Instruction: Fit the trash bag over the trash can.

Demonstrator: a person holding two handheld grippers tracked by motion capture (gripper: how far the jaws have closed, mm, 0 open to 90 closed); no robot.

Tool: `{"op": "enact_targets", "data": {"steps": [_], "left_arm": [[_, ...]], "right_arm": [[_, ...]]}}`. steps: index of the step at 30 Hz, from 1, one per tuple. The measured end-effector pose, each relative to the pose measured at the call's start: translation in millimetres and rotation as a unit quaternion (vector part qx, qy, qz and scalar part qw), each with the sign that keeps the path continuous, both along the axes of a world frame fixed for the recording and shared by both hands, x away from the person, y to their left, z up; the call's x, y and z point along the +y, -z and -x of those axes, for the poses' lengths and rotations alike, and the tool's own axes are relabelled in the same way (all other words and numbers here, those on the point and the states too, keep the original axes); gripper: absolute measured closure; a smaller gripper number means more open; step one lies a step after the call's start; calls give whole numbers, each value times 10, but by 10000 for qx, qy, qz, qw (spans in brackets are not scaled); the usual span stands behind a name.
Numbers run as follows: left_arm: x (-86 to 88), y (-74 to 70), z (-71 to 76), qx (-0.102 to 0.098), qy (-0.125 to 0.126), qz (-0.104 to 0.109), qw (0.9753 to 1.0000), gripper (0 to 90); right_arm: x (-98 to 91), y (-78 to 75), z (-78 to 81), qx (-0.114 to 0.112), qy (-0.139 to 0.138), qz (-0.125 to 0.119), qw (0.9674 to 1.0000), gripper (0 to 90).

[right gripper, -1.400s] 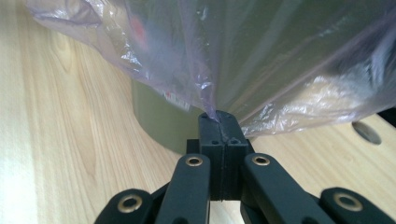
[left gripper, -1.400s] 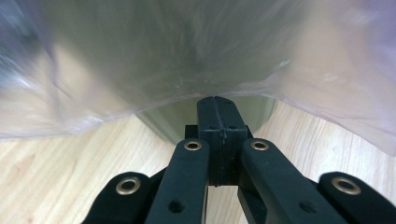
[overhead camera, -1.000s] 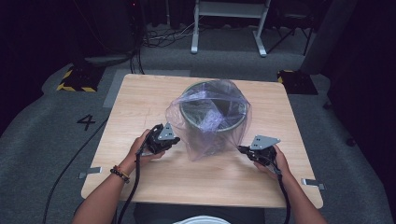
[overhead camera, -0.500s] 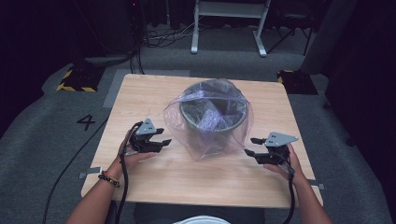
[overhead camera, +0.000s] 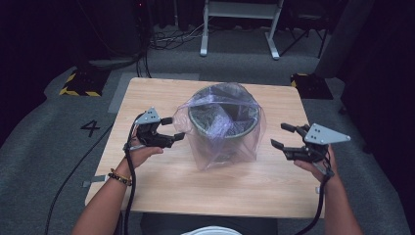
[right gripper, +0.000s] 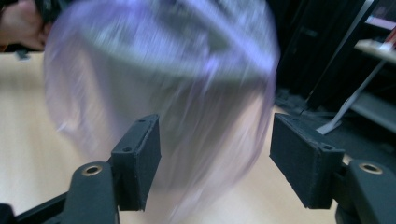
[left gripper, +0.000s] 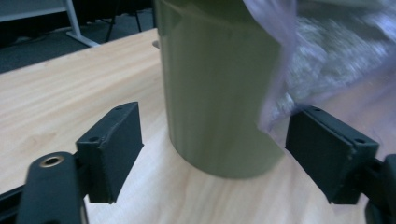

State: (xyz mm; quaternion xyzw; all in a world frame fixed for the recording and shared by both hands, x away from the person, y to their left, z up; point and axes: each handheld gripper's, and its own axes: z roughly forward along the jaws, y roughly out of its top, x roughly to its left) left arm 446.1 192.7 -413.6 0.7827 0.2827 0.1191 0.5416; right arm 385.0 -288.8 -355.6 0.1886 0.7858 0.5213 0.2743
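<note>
Letting go on both sides: my left gripper and right gripper have just been opening their jaws, nothing between them now, w/ both hands backed off from the bag since a sec ago. Thin, crinkly, purple-tinted plastic bag drapes loosely over the round olive-green bin mid-table, so lining looks abt done.
</note>
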Motion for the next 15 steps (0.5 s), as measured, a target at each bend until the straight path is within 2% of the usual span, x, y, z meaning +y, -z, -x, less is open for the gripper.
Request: {"op": "enact_targets", "data": {"steps": [2,4,6,8,9,10,11,12,13,15], "left_arm": [[-27,-6,-74,18,-45,-65,10000,275],[-50,-6,-131,35,-70,-67,9999,339],[-78,-10,-177,-4,-11,-151,9999,447],[-129,-14,-202,-164,-108,-343,9992,576],[-151,-13,-218,-227,-119,-417,9988,623],[-170,-10,-243,-197,-73,-449,9988,686],[-190,-5,-259,-228,-59,-504,9985,773],[-210,-3,-276,-301,-85,-576,9978,828],[-221,0,-294,-329,-76,-562,9978,876],[-241,3,-331,-331,-40,-595,9977,900]], "right_arm": [[115,-162,-120,-95,80,99,9999,361],[242,-291,-261,-60,-33,171,9998,368],[374,-390,-397,7,-116,189,9998,369],[512,-456,-518,121,-173,201,9996,367],[585,-476,-572,130,-212,275,9993,367],[659,-488,-628,208,-259,396,9987,367],[731,-490,-686,302,-283,562,9976,367],[797,-484,-738,290,-243,743,9965,383],[852,-474,-790,294,-176,882,9955,424],[926,-455,-894,445,-131,1026,9936,494]]}}
